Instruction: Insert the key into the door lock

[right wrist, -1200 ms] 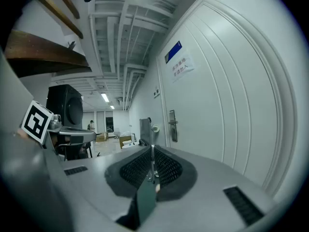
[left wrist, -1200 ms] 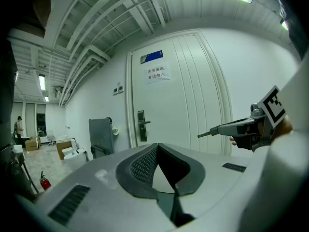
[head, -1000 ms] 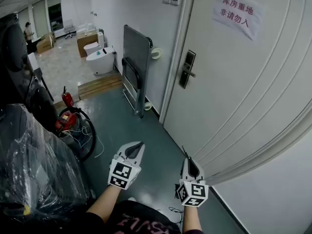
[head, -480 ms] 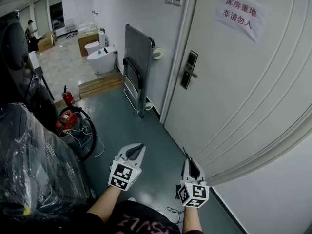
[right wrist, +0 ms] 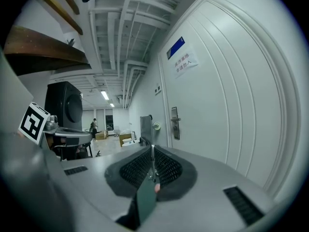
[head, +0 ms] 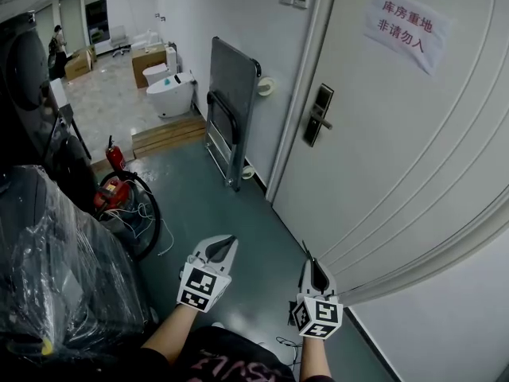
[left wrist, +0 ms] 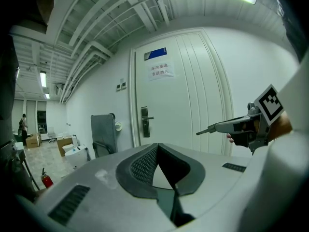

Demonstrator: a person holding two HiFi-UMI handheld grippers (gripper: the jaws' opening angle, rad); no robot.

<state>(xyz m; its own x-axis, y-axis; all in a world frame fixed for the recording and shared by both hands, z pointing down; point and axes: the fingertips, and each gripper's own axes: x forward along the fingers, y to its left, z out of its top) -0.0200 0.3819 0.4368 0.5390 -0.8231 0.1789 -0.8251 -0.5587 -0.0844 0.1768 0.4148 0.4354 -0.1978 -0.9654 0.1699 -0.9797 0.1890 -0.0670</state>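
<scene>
The white door (head: pixel 398 157) is closed, and its dark lock plate with a lever handle (head: pixel 319 116) sits far ahead of both grippers. The lock plate (left wrist: pixel 144 121) also shows in the left gripper view, and small in the right gripper view (right wrist: pixel 174 123). My right gripper (head: pixel 311 267) is shut on a key, held low near the door's bottom. The key's thin metal blade (right wrist: pixel 152 153) sticks out past the jaw tips. My left gripper (head: pixel 225 243) hangs beside it, shut with nothing in it. The right gripper (left wrist: pixel 241 126) points its key at the door.
A folded grey platform trolley (head: pixel 232 106) leans on the wall left of the door. A red fire extinguisher (head: pixel 115 156), cables and a plastic-wrapped black bulk (head: pixel 56 277) fill the left. A paper sign (head: pixel 406 27) hangs on the door. A white toilet (head: pixel 172 94) and a person (head: pixel 58 40) stand far back.
The head view has shifted, so the door, lock and trolley sit slightly further right and lower. Both grippers keep nearly the same places, the key still held.
</scene>
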